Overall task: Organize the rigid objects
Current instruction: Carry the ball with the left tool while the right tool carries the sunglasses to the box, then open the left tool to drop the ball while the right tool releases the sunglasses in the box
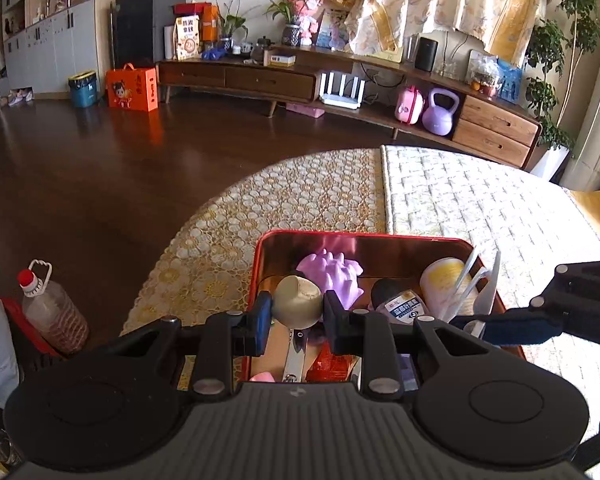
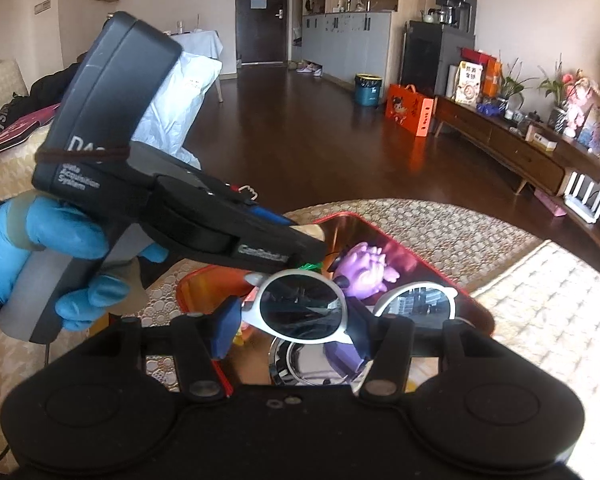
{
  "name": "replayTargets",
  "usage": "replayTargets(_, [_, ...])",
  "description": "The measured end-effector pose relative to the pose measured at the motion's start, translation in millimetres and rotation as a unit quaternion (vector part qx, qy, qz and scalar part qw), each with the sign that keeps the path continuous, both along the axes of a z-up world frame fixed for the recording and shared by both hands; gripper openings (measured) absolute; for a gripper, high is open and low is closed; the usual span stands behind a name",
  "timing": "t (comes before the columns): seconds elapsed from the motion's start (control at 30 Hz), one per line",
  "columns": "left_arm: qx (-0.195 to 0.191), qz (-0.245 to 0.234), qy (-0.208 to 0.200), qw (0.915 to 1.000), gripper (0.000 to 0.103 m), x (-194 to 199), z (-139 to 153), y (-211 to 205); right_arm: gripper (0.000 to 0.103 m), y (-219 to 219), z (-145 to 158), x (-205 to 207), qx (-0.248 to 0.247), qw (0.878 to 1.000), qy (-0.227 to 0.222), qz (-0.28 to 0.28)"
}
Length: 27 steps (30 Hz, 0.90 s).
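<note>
Left wrist view: the left tongs (image 1: 296, 314) are pinched onto a beige cup (image 1: 298, 301), tipped over so its long axis runs front to back with the round bottom facing the camera. It hangs just above the near left end of the red tin (image 1: 380, 236) sitting on the bench (image 1: 228, 240). Inside the tin there's a purple toy (image 1: 334, 276), a small dark bottle (image 1: 400, 300) lying down and a yellow cup (image 1: 446, 280). The right tongs (image 1: 512, 330) poke in from the right.

Right wrist view: the right tongs (image 2: 296, 320) are clamped on 1 lens of the white sunglasses (image 2: 304, 306), held over the tin (image 2: 440, 272). The frame's long axis runs left to right, lenses facing the camera, the 2nd lens sticking out to the right. The left tongs (image 2: 304, 236) reach in above, gripped by a blue-gloved hand (image 2: 60, 264).
</note>
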<state>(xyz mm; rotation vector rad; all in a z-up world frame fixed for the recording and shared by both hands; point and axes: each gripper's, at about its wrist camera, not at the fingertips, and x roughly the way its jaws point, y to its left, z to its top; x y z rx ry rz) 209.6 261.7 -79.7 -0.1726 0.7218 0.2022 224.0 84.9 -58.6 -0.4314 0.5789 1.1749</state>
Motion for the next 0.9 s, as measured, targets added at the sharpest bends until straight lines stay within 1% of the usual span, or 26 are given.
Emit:
replayTargets(0.2, [-0.007,-0.004,0.013,0.9999,0.027,8.4,-11.6,1.4,0.055,1.8,-11.2,5.4,-0.012,1.000,0.016,0.001])
replayTargets(0.3, [-0.015,-0.011,0.017,0.9997,0.027,9.8,-15.9,1.0,0.055,0.0,-11.9,6.4,-0.007,1.000,0.026,0.000])
replayTargets(0.5, [-0.030,-0.019,0.033,0.9988,0.027,13.3,-22.0,-0.6,0.056,0.1,-12.4,4.7,-0.011,1.000,0.027,-0.004])
replayTargets(0.67, [-0.023,-0.026,0.043,0.9985,0.027,14.4,-24.5,-7.8,0.058,-0.4,-8.9,-0.8,-0.012,0.999,0.031,-0.021])
replayTargets(0.77, [-0.015,-0.025,0.048,0.9984,0.027,14.5,-25.0,-12.6,0.062,-2.4,-6.4,-8.2,-0.017,0.999,0.020,-0.027])
replayTargets(0.9, [-0.020,-0.019,0.051,0.9983,0.027,13.8,-25.3,-14.3,0.062,-11.4,-1.8,-10.4,-0.008,0.999,0.021,-0.040])
